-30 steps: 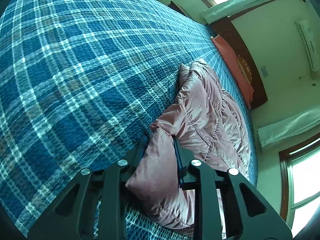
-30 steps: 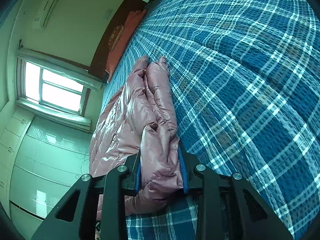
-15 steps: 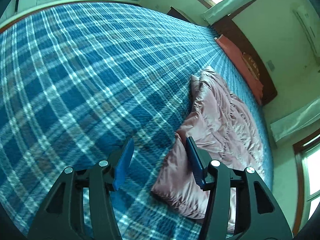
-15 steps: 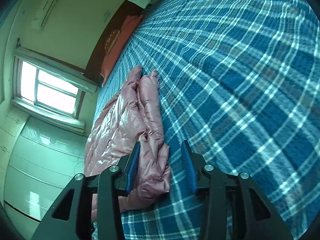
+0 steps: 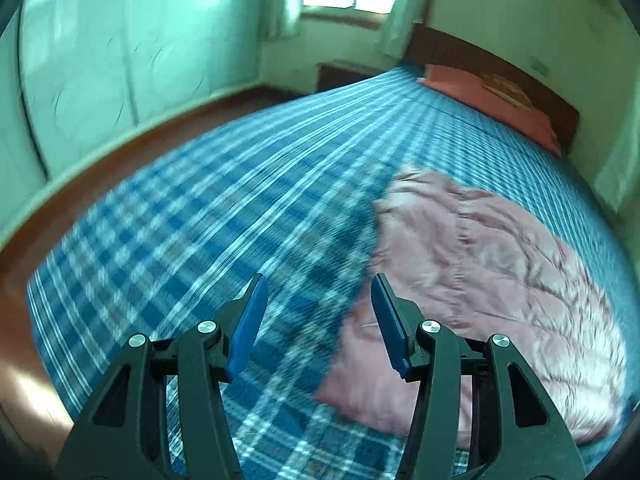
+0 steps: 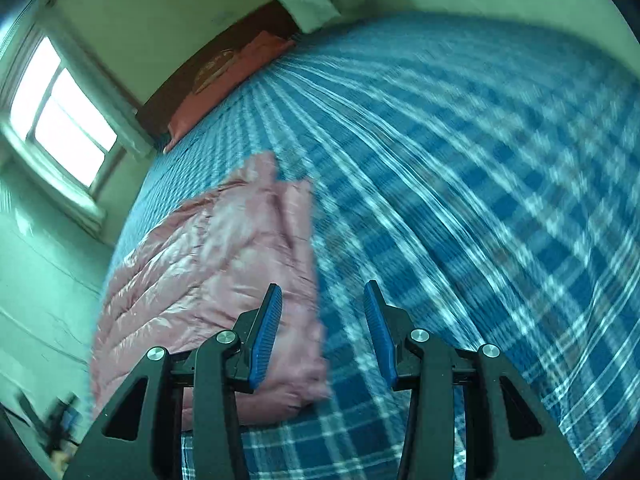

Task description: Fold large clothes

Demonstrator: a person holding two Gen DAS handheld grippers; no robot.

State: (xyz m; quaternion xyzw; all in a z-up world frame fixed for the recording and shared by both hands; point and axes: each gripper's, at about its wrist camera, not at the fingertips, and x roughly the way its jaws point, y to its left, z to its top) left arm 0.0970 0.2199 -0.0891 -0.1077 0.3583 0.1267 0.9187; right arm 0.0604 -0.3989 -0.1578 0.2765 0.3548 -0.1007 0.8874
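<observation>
A pink quilted puffer jacket point(image 5: 480, 272) lies folded lengthwise on the blue plaid bedspread point(image 5: 224, 216). It also shows in the right wrist view point(image 6: 208, 264). My left gripper point(image 5: 318, 292) is open and empty, raised above the bedspread just left of the jacket's near end. My right gripper point(image 6: 320, 300) is open and empty, raised above the jacket's right edge. Both views are motion-blurred.
An orange pillow point(image 5: 492, 96) lies against the dark wooden headboard point(image 5: 472, 56) at the far end of the bed. A wood floor point(image 5: 132, 140) and pale wardrobe doors point(image 5: 120, 40) lie left of the bed. A bright window point(image 6: 68, 116) is beyond.
Both grippers, shut on the jacket a second ago, let go and opened. Both have since lifted and pulled back from the jacket, which now lies flat on the bed.
</observation>
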